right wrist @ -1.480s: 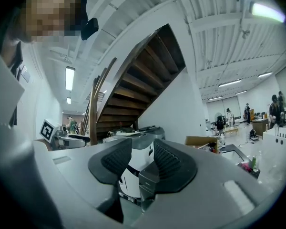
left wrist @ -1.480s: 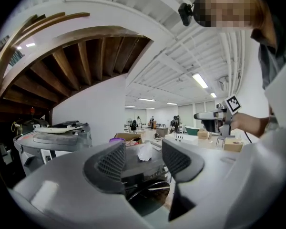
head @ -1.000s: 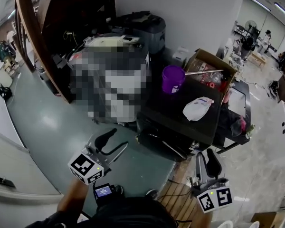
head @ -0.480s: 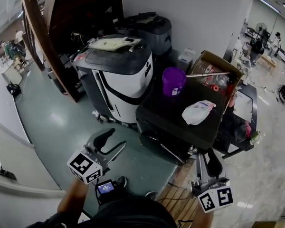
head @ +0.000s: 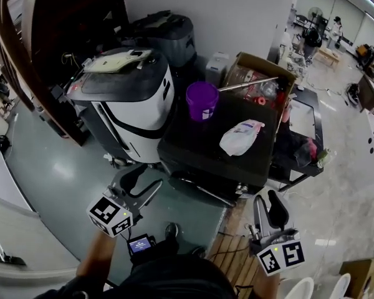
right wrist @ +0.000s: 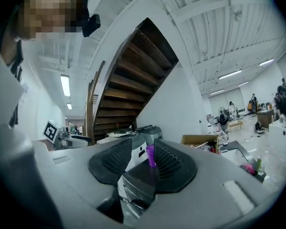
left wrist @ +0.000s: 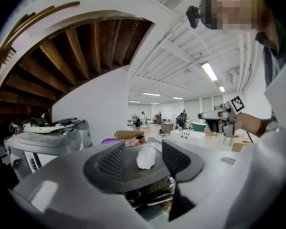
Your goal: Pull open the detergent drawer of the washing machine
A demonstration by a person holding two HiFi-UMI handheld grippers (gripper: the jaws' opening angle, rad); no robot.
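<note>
A black box-shaped machine point(head: 193, 143) stands in the middle of the head view, its dark front point(head: 196, 180) facing me. I cannot make out a drawer on it. A purple cup point(head: 202, 100) and a white bag point(head: 240, 137) rest on its top. My left gripper point(head: 144, 179) hovers over the green floor just short of the machine's front left corner, jaws apart and empty. My right gripper point(head: 265, 199) hangs off the front right corner, also apart and empty. Between the left gripper point(left wrist: 144, 151) pads I see the bag; between the right gripper point(right wrist: 144, 149) pads, the cup.
A white and grey wheeled machine point(head: 128, 104) stands close to the left of the black one. Behind are a grey bin point(head: 162, 33), a dark wooden staircase point(head: 43, 48) and an open cardboard box point(head: 255, 80). Wooden slats point(head: 234, 257) lie under my right gripper.
The whole scene has slid left in the head view, and the black machine now sits more centrally between both grippers. Neither gripper's jaws have changed.
</note>
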